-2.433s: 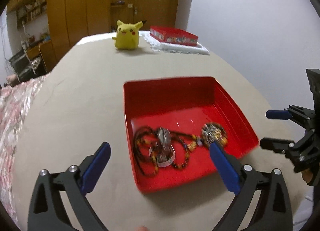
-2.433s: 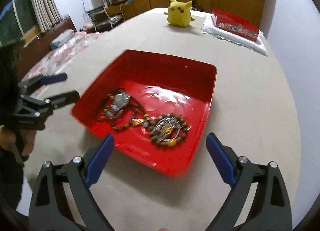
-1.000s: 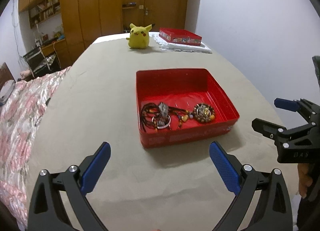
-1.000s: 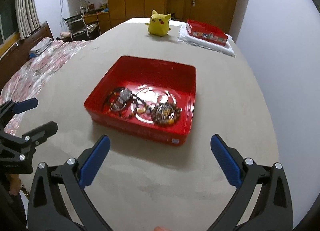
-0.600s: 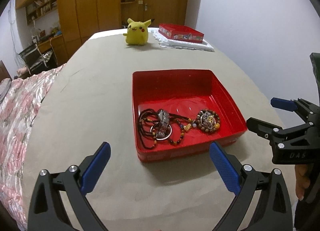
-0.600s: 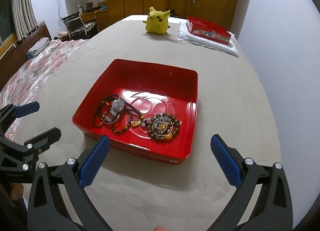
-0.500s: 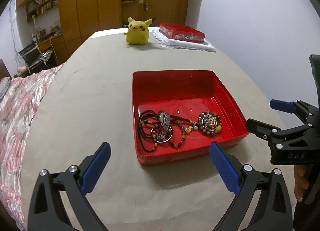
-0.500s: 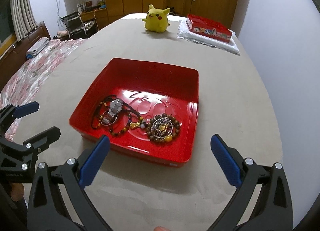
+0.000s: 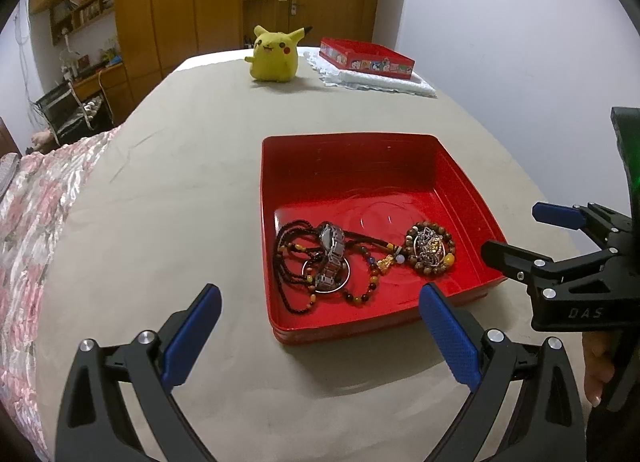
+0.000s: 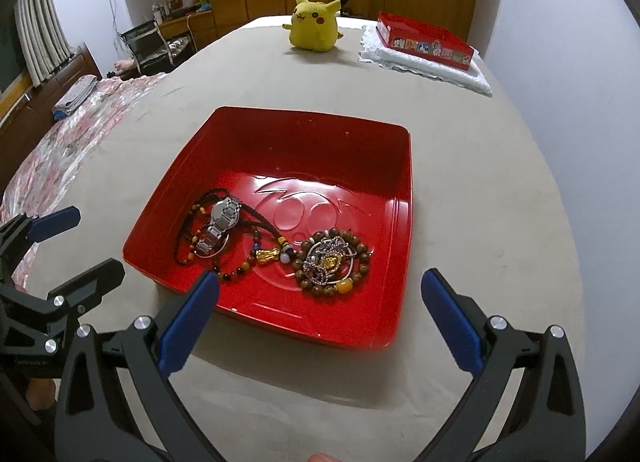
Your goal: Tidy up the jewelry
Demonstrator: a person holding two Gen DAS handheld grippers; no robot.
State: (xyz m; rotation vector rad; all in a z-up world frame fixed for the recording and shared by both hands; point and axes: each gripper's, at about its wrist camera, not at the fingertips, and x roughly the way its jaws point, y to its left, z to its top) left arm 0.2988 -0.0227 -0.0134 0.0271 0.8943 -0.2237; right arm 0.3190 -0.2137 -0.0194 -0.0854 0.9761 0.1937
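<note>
A red tray (image 10: 404, 198) sits in the middle of a big tan bed (image 10: 500, 190). All the jewelry lies in the near half of the tray. On one side is a silver watch (image 10: 221, 224) on top of a black bead necklace (image 10: 262, 222), with a small gold charm (image 10: 267, 256) on the string. Just beside it is a round brown bead bracelet (image 10: 332, 262) with a silver chain bunched in its middle. The far half of the tray is bare.

The left gripper (image 9: 320, 332) hangs over the bed just in front of the tray. Its blue fingers are wide open and hold nothing. The right gripper (image 10: 320, 318) is near the tray's front edge too, also wide open and holding nothing. Each gripper shows at the side of the other's view.

Far back on the bed sit a yellow plush toy (image 10: 314, 24) and a red box (image 10: 426, 40) on a white cloth (image 10: 432, 66). They are well away from the tray. Nothing lies between the grippers and the tray. A flowered blanket (image 9: 28, 214) is off to the left, and wood cupboards (image 9: 180, 2) stand behind.
</note>
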